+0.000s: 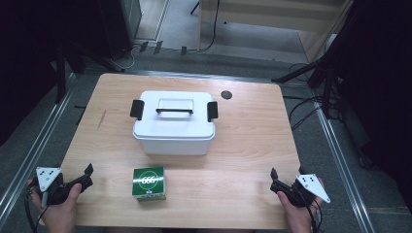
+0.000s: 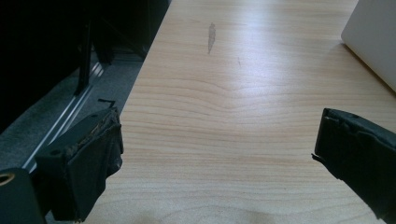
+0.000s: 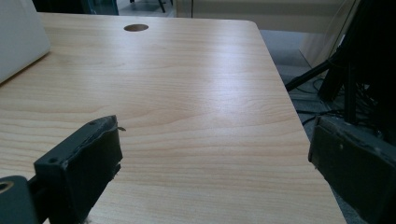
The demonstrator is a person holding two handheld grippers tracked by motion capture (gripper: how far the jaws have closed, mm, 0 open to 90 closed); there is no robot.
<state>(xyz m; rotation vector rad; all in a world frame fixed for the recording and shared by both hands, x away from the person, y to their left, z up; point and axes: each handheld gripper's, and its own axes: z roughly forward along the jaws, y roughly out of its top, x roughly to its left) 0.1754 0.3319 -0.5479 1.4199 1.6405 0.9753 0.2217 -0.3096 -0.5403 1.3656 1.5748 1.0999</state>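
Pale wood grain covers the one table (image 1: 243, 160) that fills the middle of the high view, with grey floor and dark stands around it. You have two things on it, plus one round dark hole (image 1: 226, 94) in the tabletop at upper centre.

One white lidded storage box (image 1: 174, 130) sits at the centre of the frame, upright, with one black handle (image 1: 174, 111) across its lid and two black latches, one at each end. One small green carton (image 1: 149, 183) stands just below it, toward the lower centre, apart from the box and nearer your left gripper than your right.

You hold two grippers, one in each hand. Your left gripper (image 1: 87, 174) rests at the lower left corner of the table, well clear of the carton; in the left gripper view its jaws stand wide, with bare wood between them and a corner of the white box at the upper right of that view. Your right gripper (image 1: 273, 178) lies at the lower right edge of the table, also spread wide and holding nothing; the right gripper view shows bare wood between its jaws, the box's side at the upper left and the hole near the top.
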